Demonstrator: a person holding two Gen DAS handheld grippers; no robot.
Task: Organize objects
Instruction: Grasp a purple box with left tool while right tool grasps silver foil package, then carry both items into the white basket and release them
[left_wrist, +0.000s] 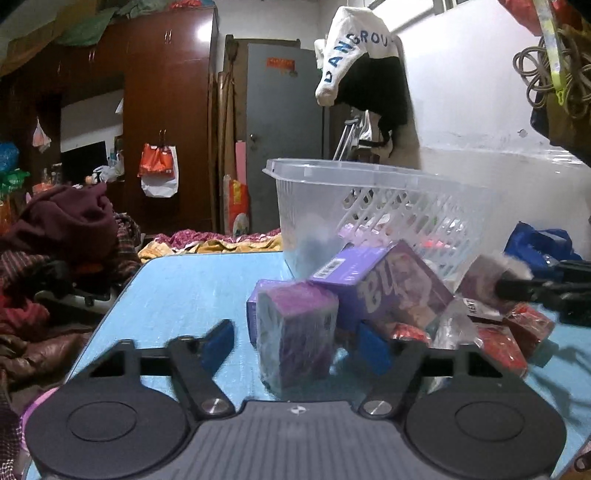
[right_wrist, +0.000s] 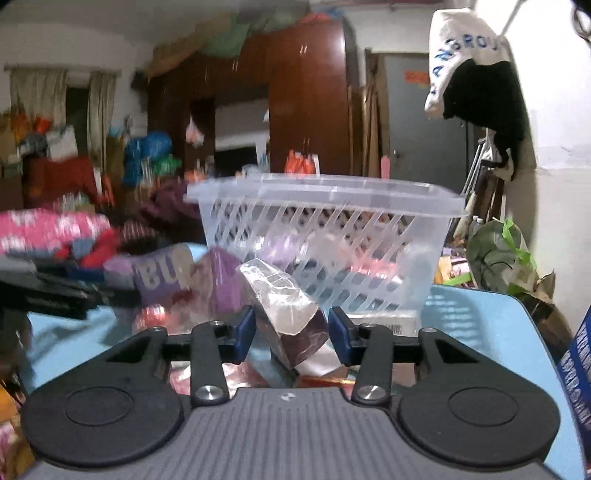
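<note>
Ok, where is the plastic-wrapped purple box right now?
In the left wrist view the plastic-wrapped purple box stands on the blue table between the open fingers of the left hand-held gripper, in front of the larger purple box and the clear basket.
</note>
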